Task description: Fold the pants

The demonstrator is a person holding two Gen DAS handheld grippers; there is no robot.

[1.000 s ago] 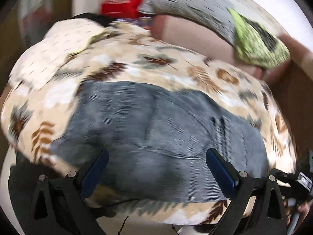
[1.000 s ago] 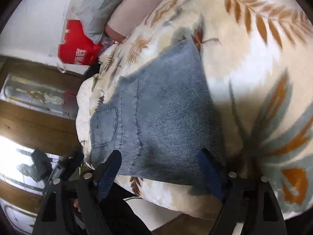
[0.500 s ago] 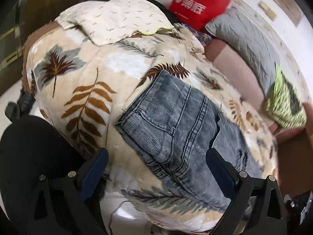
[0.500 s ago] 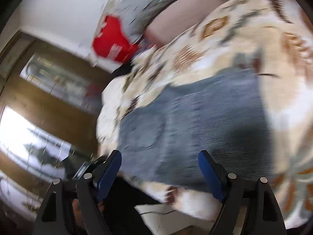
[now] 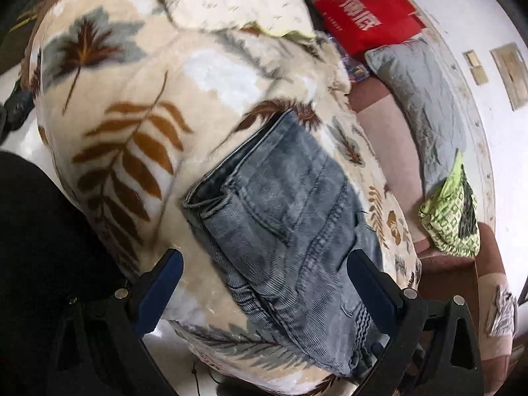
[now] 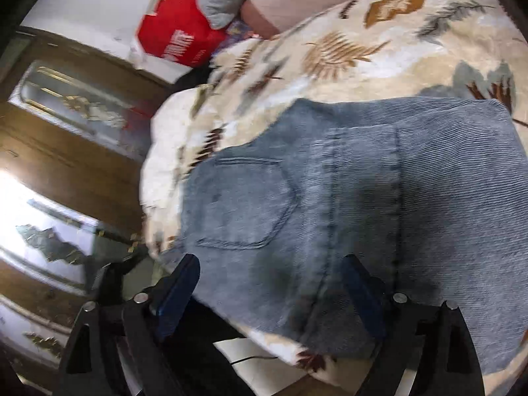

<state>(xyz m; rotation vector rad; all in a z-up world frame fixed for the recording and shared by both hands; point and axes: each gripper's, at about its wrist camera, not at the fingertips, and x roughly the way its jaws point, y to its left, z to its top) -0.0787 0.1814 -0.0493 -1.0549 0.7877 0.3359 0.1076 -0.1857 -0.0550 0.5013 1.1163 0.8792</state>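
A cream leaf-print blanket [image 5: 138,105] covers the bed. On it, near the front edge, lie the folded blue-grey pants [image 6: 346,204], back pocket up. The left gripper [image 5: 264,283] hovers over them, its 2 fingers spread wide, gripping nothing. The right gripper [image 6: 270,283] has just been opening, its jaws empty above the denim.

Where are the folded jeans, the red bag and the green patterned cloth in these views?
folded jeans [image 6: 363,204]: right wrist view, on the denim right of the back pocket.
red bag [image 5: 363,16]: left wrist view, on its printed front.
green patterned cloth [image 5: 452,217]: left wrist view, on its middle.
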